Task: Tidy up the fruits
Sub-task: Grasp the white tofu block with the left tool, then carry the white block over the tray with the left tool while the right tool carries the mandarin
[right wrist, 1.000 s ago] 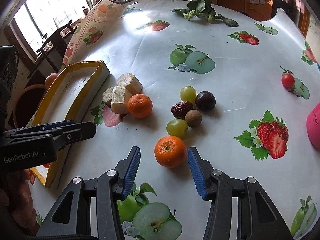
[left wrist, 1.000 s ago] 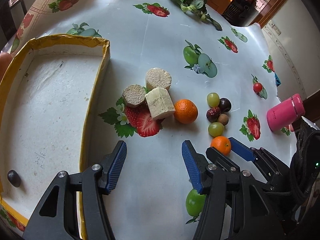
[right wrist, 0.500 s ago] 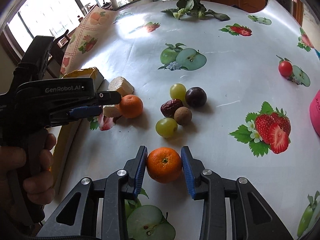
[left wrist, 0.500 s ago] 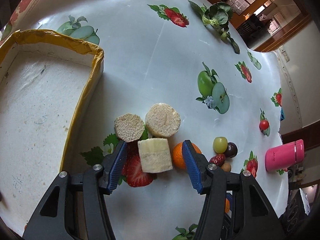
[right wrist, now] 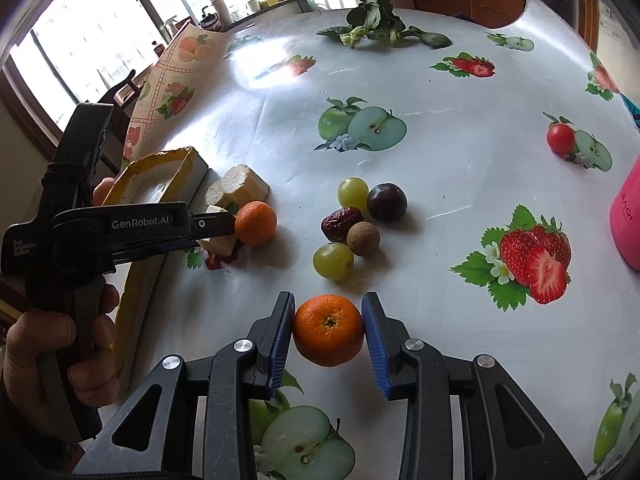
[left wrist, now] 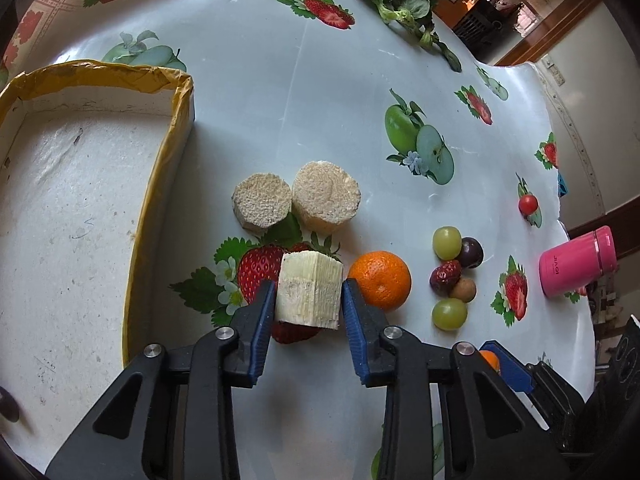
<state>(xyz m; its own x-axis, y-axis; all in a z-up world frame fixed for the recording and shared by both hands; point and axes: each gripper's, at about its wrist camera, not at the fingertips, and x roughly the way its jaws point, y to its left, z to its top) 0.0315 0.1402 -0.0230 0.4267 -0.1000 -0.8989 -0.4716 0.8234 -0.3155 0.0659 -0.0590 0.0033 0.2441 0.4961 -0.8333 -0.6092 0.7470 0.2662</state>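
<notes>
Now your left gripper (left wrist: 308,300) has its blue pads (left wrist: 264,312) pressed against both sides of the pale sugarcane chunk (left wrist: 310,294), clamped on it where it sits on the tablecloth (left wrist: 280,100). Just past the right jaw lies a loose tangerine (left wrist: 380,280), almost touching that pad. Ahead of the jaws stand two round cane slices (left wrist: 262,202), side by side and touching. Off to the left of the jaws is the yellow-rimmed tray (left wrist: 160,184). Farther right of the jaws sits a small cluster: two green grapes (left wrist: 447,242), a dark plum (left wrist: 471,252), a red date (left wrist: 445,277) and a brown longan (left wrist: 463,290), all close together.

Your right gripper (right wrist: 328,334) is closed on a second tangerine (right wrist: 329,330), both pads flat against its sides, low over the cloth; whether it rests on the cloth, you cannot tell. Ahead of those jaws is the same fruit cluster. A pink flask (left wrist: 576,262) lies far right.
</notes>
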